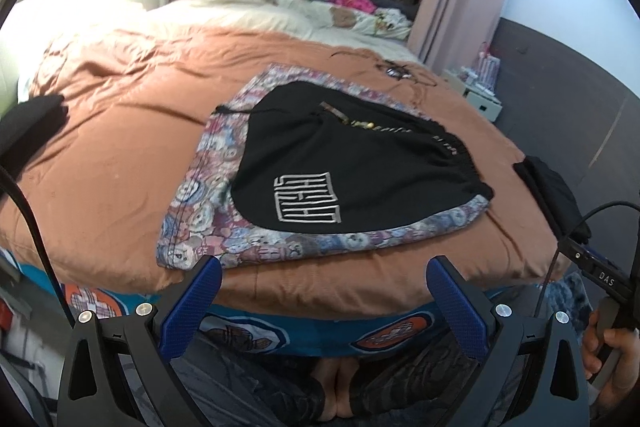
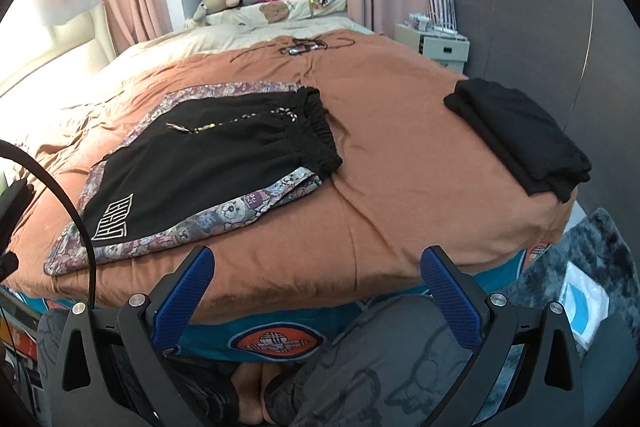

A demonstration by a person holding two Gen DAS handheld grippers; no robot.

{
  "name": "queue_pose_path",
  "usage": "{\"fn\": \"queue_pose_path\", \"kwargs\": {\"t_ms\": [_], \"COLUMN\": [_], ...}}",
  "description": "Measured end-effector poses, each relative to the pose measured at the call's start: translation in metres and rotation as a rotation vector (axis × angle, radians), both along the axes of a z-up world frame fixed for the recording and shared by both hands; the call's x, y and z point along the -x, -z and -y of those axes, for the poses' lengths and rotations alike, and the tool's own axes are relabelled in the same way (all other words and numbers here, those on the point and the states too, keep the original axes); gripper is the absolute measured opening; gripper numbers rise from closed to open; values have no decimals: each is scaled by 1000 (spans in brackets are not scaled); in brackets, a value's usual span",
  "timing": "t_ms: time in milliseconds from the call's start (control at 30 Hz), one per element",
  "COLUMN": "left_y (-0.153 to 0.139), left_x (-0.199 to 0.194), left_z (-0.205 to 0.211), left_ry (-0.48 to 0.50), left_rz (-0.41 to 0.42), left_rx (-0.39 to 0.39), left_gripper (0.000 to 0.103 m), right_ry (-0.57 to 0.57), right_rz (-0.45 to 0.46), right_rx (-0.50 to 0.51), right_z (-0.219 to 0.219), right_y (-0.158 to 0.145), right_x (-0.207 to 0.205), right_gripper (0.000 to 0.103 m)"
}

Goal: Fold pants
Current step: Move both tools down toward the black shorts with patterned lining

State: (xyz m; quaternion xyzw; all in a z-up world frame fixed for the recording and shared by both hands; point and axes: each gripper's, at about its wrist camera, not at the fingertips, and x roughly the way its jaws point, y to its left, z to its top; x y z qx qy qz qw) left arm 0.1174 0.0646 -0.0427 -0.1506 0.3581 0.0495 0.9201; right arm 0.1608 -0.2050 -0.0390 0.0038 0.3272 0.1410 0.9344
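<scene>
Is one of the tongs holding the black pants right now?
No, the black pants lie flat on the bed, while the right tongs and the left tongs hang open, short of them.

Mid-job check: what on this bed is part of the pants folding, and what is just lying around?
Job:
black pants, folded, lying on the patterned cloth
left gripper, open, empty
right gripper, open, empty

Lying about:
folded black garment at the bed's right edge
plush toys at the far end
cord and small item on the brown blanket
</scene>
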Motion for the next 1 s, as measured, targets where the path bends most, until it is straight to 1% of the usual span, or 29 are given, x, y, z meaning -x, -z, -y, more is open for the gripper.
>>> {"fn": "queue_pose_path", "kwargs": {"t_ms": [100, 200, 400, 633, 800, 867, 1000], "left_y": [9, 18, 32, 42, 53, 57, 61], "left_x": [-10, -21, -35, -42, -45, -45, -42], "left_z": [-7, -16, -34, -46, -57, -62, -73], "left_ry": [-16, -34, -98, -164, -195, -200, -246], "left_rz": [-35, -81, -152, -187, -211, -209, -191], "left_rx": [11, 9, 8, -11, 39, 83, 129], "left_gripper": [103, 103, 103, 103, 103, 103, 103], "right_ry": [10, 38, 48, 49, 36, 31, 15], "right_rz": [-23, -31, -79, -101, -117, -127, -132], "right_rx": [-10, 13, 4, -3, -8, -16, -37], "right_z": [2, 1, -1, -2, -6, -7, -6], "right_y": [2, 4, 10, 16, 21, 23, 25], "right_x": [-11, -22, -42, -64, -79, -86, -99], "right_gripper": [103, 103, 103, 103, 103, 103, 103]}}
